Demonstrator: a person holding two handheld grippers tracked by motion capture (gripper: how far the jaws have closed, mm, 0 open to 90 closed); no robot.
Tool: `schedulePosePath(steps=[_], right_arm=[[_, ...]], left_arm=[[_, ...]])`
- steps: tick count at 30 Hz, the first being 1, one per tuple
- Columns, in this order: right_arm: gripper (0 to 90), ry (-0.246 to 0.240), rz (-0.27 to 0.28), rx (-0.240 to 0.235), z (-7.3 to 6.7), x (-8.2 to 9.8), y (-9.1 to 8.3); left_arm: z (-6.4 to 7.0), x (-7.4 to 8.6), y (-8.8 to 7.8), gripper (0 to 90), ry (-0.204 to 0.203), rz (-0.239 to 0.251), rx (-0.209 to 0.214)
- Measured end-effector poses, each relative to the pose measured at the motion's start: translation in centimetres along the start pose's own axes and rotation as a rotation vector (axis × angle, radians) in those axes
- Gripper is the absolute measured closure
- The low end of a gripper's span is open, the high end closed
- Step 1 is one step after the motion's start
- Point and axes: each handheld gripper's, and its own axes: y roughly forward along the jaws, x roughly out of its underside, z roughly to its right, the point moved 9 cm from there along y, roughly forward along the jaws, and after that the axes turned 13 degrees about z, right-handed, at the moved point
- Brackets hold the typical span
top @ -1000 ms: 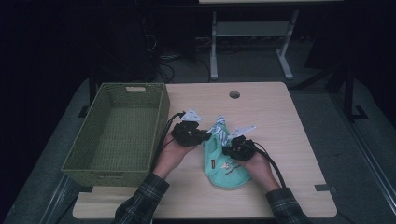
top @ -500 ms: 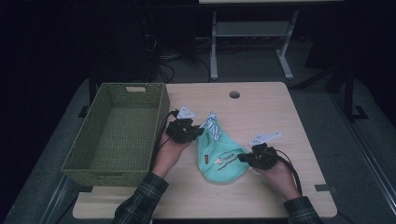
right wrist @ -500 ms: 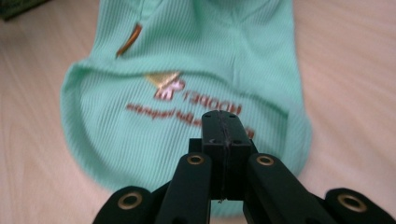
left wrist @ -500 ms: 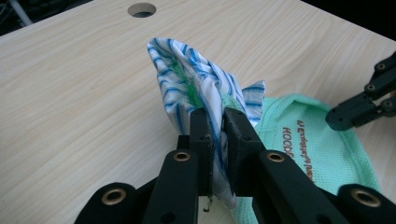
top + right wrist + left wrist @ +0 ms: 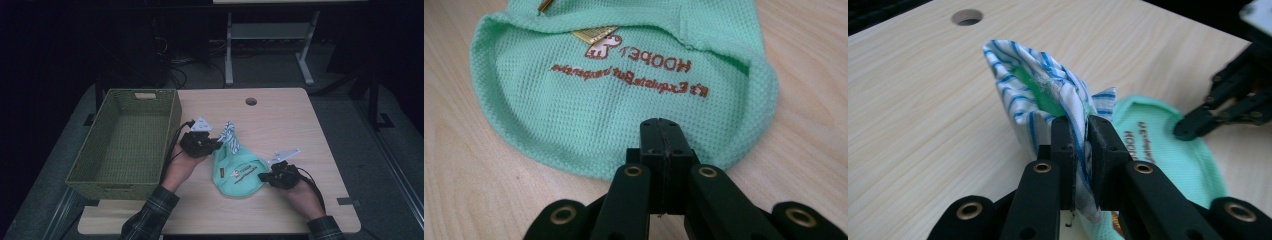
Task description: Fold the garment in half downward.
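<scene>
A small mint-green knit garment [image 5: 240, 172] with brown lettering lies flat on the wooden table [image 5: 285, 120]. Its blue-and-white striped end [image 5: 231, 135] is lifted off the table. My left gripper [image 5: 215, 144] is shut on that striped fabric [image 5: 1018, 85], which is pinched between the jaws [image 5: 1079, 130]. My right gripper [image 5: 262, 176] is shut, its closed tips [image 5: 659, 125] over the garment's [image 5: 614, 95] near hem; no fabric shows between them. From the left gripper view, the right gripper [image 5: 1188, 131] touches the green edge [image 5: 1158, 145].
A green woven basket [image 5: 125, 145] stands at the table's left, close to my left hand. A round cable hole [image 5: 251, 101] is in the tabletop at the back. A desk frame and cables stand on the dark floor beyond.
My right gripper has slid from the garment's middle out to its right hem, and the green fabric now lies spread wider. The left gripper has kept its hold and place.
</scene>
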Motion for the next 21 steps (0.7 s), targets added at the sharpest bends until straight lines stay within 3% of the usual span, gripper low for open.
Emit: schedulePosePath(steps=[14,21], right_arm=[[89.7,0.003,0.003,0.0,0.0,0.0,0.0],[89.6,0.012,0.006,0.001,0.1,0.0,0.0]], left_arm=[[3.7,0.0,0.1,81.3,0.03,0.009,0.148],[5.5,0.8,0.5,81.3,0.05,-0.011,0.203]])
